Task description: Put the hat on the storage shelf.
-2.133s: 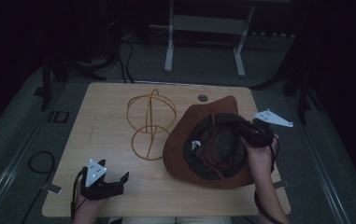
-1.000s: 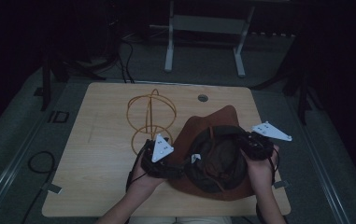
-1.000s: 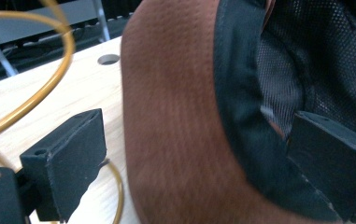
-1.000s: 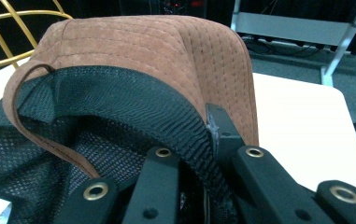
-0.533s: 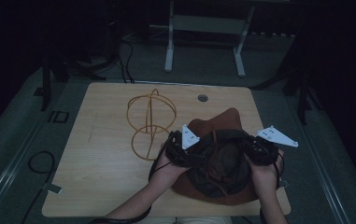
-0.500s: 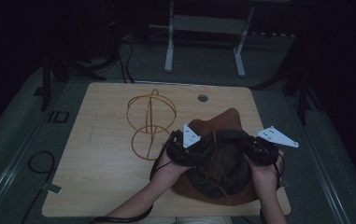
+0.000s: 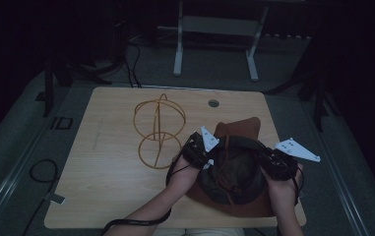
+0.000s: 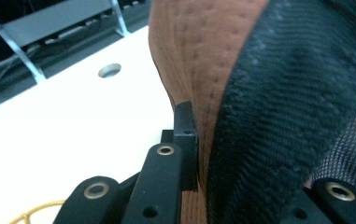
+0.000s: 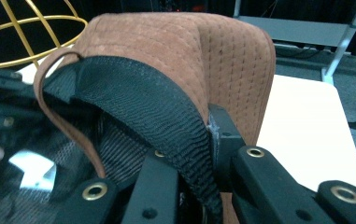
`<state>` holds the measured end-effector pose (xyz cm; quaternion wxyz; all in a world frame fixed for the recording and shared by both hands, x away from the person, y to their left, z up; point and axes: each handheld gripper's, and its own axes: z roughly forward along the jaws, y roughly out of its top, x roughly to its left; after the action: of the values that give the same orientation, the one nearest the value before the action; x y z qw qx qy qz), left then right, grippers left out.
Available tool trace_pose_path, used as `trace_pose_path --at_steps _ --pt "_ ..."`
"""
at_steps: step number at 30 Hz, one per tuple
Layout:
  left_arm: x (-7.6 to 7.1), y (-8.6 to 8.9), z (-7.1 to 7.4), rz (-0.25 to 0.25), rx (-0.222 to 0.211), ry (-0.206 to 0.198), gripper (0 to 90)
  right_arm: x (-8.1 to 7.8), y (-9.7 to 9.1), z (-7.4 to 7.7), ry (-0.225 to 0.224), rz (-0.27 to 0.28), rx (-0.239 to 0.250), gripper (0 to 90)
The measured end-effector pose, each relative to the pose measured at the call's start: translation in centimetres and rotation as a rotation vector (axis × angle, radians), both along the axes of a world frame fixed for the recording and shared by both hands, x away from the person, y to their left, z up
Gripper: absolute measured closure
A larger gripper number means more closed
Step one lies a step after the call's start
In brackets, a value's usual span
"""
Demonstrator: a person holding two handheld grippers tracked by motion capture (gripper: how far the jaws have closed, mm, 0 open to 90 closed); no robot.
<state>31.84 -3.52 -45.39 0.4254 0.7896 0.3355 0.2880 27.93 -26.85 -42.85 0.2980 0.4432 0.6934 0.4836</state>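
A brown suede hat (image 7: 239, 130) lies crown down at the table's right, its black mesh lining (image 7: 234, 172) facing up. My left gripper (image 7: 210, 156) has just been closing and is shut on the hat's left edge; in the left gripper view (image 8: 210, 149) the brown brim (image 8: 199, 56) and black inner band (image 8: 283, 107) sit pinched between its jaws. On the opposite edge my right gripper (image 7: 269, 161) is shut; the right gripper view (image 9: 194, 140) shows the band (image 9: 157, 107) clamped, with the brim (image 9: 189, 42) standing up behind.
A gold wire stand (image 7: 158, 130) made of hoops stands left of the hat, on the light wooden table (image 7: 106, 167). A round cable hole (image 7: 213, 103) is near the far edge. A metal frame (image 7: 214, 29) stands on the floor beyond.
My left hand came from the table's front left corner across to the hat and closed on its left edge. The hat has bunched up between the two grippers. The right hand stayed.
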Motion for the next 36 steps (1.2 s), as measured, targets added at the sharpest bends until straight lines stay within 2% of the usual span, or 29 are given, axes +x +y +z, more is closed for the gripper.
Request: trace_pose_path --at_steps 5,9,12,13,16,18,19,20,22,24,25,27,28,30,31,32,33,34,35,36 --pt "0.4 -0.5 1.1 0.013 0.027 -0.042 86.9 -0.3 -0.3 0.1 -0.009 -0.010 0.001 79.8" --pt "0.2 -0.3 2.0 0.012 0.017 -0.078 87.0 -0.9 -0.9 0.2 -0.007 0.008 0.028 67.2" --pt "0.0 -0.2 2.5 0.000 0.019 -0.091 87.0 -1.7 -1.2 0.3 -0.010 0.032 0.026 64.2" --pt "-0.2 -0.2 2.7 -0.008 0.028 -0.112 87.0 -2.5 -1.4 0.5 -0.016 0.051 0.022 60.0" --pt "-0.4 0.0 3.1 -0.008 0.024 -0.128 87.0 -3.8 -1.7 0.8 -0.022 0.093 0.003 52.4" --pt "-0.4 0.5 3.3 -0.011 -0.002 -0.132 87.0 -4.6 -2.3 1.2 -0.013 0.152 0.052 52.4" --pt "-0.6 0.8 3.4 -0.010 -0.011 -0.144 86.9 -5.2 -2.6 1.4 -0.024 0.155 0.049 53.0" --pt "-0.8 1.1 3.5 -0.030 -0.025 -0.158 86.9 -5.7 -3.0 1.6 -0.038 0.151 0.035 53.3" --pt "-1.5 1.4 3.5 -0.061 -0.008 -0.200 86.8 -6.3 -4.2 2.1 -0.059 0.138 0.047 53.7" --pt "-2.1 2.1 3.5 -0.126 -0.044 -0.207 86.8 -6.3 -5.6 2.4 -0.069 0.111 0.045 53.2" --pt "-2.4 2.4 3.6 -0.138 -0.039 -0.218 86.8 -6.1 -6.3 2.4 -0.061 0.103 0.048 51.5" --pt "-2.9 3.2 3.6 -0.197 -0.072 -0.228 86.8 -5.4 -7.6 2.2 -0.040 0.089 0.054 50.3" --pt "-3.2 3.5 3.5 -0.205 -0.069 -0.239 86.8 -5.0 -8.1 2.1 -0.029 0.097 0.059 49.6" --pt "-3.5 4.4 3.3 -0.279 -0.106 -0.241 86.8 -4.4 -8.8 1.8 -0.011 0.105 0.068 49.0" --pt "-3.7 4.8 3.2 -0.291 -0.098 -0.256 86.8 -4.0 -9.0 1.6 -0.003 0.115 0.064 48.2" --pt "-3.9 5.3 3.0 -0.328 -0.108 -0.265 86.8 -3.7 -9.1 1.5 0.003 0.136 0.068 47.4" --pt "-3.9 5.3 3.0 -0.328 -0.108 -0.265 86.8 -3.4 -9.1 1.4 0.007 0.153 0.074 47.4" --pt "-4.1 5.8 2.8 -0.370 -0.116 -0.286 86.8 -3.4 -9.1 1.4 0.007 0.153 0.074 47.0" --pt "-4.3 6.5 2.5 -0.436 -0.135 -0.312 86.8 -2.8 -8.9 1.2 0.013 0.175 0.069 46.3" --pt "-4.3 6.9 2.3 -0.464 -0.147 -0.336 86.7 -2.6 -8.7 1.0 0.014 0.189 0.068 46.3"
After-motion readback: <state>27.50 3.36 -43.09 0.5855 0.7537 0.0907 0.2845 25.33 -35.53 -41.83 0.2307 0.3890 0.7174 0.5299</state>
